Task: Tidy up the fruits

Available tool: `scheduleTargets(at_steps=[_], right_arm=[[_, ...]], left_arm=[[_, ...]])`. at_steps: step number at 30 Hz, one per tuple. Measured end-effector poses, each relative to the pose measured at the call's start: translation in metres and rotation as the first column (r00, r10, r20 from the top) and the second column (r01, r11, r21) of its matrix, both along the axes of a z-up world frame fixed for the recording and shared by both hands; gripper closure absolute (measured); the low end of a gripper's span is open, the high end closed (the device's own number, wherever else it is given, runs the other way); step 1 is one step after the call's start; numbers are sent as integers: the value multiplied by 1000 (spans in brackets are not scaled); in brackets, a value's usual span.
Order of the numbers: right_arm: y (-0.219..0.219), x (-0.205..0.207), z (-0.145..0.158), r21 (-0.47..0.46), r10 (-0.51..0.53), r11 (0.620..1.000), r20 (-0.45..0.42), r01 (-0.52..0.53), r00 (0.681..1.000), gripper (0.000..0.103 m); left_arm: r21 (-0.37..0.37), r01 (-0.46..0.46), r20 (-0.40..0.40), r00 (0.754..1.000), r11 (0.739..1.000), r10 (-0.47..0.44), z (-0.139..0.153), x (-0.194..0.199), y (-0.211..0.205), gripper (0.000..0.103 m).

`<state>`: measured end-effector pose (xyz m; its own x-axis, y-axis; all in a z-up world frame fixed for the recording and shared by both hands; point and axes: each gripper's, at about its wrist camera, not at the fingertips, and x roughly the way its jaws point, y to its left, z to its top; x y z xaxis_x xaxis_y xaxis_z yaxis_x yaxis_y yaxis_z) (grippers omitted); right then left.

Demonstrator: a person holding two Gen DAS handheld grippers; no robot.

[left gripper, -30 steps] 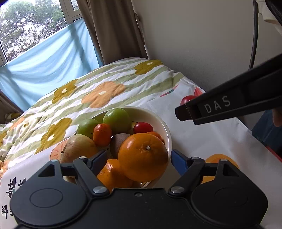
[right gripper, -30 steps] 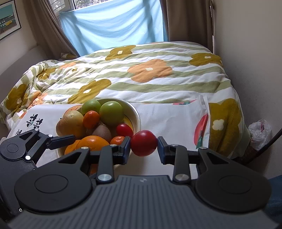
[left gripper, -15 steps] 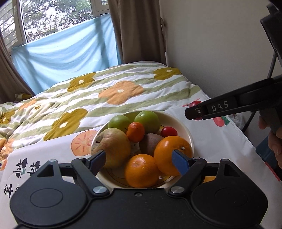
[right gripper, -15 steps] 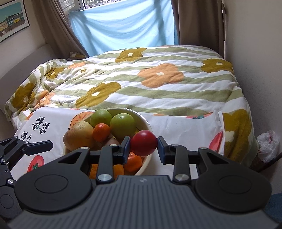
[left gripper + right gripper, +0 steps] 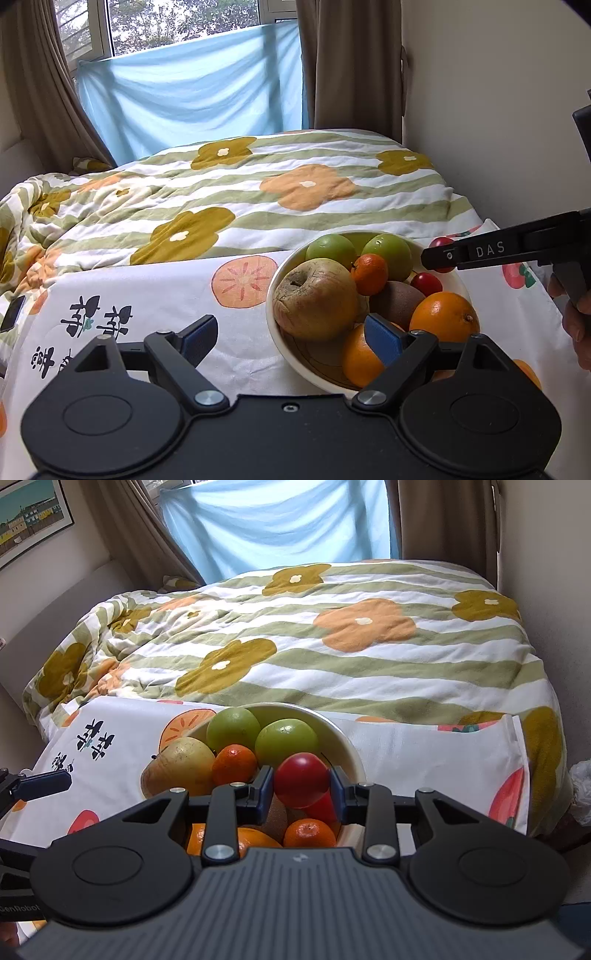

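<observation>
Nearest the right wrist camera, the right gripper is clenched on a round, glossy red tomato-like fruit, its blue fingers pressing the fruit's 2 sides just above the cream ceramic bowl. Smooth skin like that looks slippery and probably soft, so I judge a light squeeze across the widest part is safest. Beside the bowl, the left gripper has just been opening; its fingers stand released with nothing between them, 1 over the bowl's near rim, the other over the white fruit-print cloth. Within the bowl lie a wrinkled yellow-brown apple, oranges, a kiwi and 2 green fruits. Beyond spreads the floral striped quilt, then the pale blue window curtain.
</observation>
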<state>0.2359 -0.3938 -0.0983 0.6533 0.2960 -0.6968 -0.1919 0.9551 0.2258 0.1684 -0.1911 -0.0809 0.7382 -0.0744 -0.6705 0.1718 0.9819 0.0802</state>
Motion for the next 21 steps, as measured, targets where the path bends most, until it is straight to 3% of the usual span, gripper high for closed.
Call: scheduleTargets(at_steps=[3, 5, 7, 15, 21], right_arm=[[3, 3, -3, 8, 20, 1000, -8, -20, 1000, 50], [3, 4, -3, 14, 23, 1000, -3, -23, 1000, 20], [3, 2, -3, 8, -8, 1000, 7, 8, 1000, 3], [2, -6, 4, 21, -45, 999, -3, 45, 999, 2], [10, -27, 32, 10, -71, 997, 42, 71, 997, 2]], left_arm=[[-10, -8, -6, 1000, 1000, 8, -2, 5, 2, 13], [-16, -12, -8, 1000, 1000, 12, -2, 6, 2, 13], [-16, -17, -10, 1000, 1000, 17, -1, 7, 3, 13], [-41, -22, -7, 1000, 999, 22, 11, 2, 11, 13], [-65, -14, 30, 999, 998, 16, 32, -9, 24, 13]])
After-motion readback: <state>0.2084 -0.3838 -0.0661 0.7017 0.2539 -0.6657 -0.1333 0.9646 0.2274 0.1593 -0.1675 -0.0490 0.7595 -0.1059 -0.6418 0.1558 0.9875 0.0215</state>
